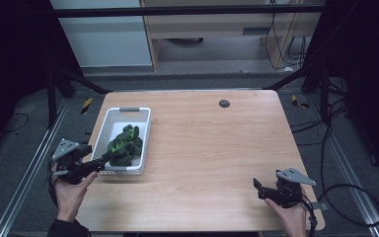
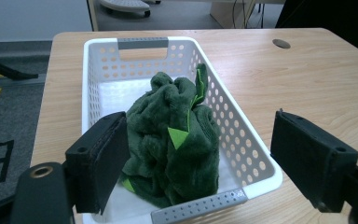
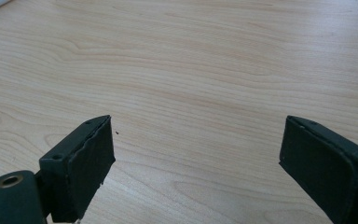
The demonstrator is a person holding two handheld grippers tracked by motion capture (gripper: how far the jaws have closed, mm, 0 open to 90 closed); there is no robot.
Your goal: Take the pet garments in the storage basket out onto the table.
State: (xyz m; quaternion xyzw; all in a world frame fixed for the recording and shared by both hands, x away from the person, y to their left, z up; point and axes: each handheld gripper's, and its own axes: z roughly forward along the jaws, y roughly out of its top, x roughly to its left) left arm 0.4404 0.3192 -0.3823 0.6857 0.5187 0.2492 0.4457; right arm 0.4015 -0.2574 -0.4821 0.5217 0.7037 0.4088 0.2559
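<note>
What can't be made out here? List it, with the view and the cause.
- Basket floor under the green plush cloth: hidden by the cloth, left gripper view and high view.
- Whether the cloth is one piece or several: folds too bunched, left gripper view.
- Left gripper fingers: too small and dark against the cloth in the high view.
- Right gripper body: cut off by the bottom edge, right gripper view.

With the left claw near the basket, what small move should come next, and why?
Probably ease the left claw forward and down so that its jaws straddle the green cloth, then close. The jaws stand open at the near end of the basket, one jaw inside and one outside the right wall, with the bunched cloth between them, not gripped. The right claw is open over bare table.
</note>
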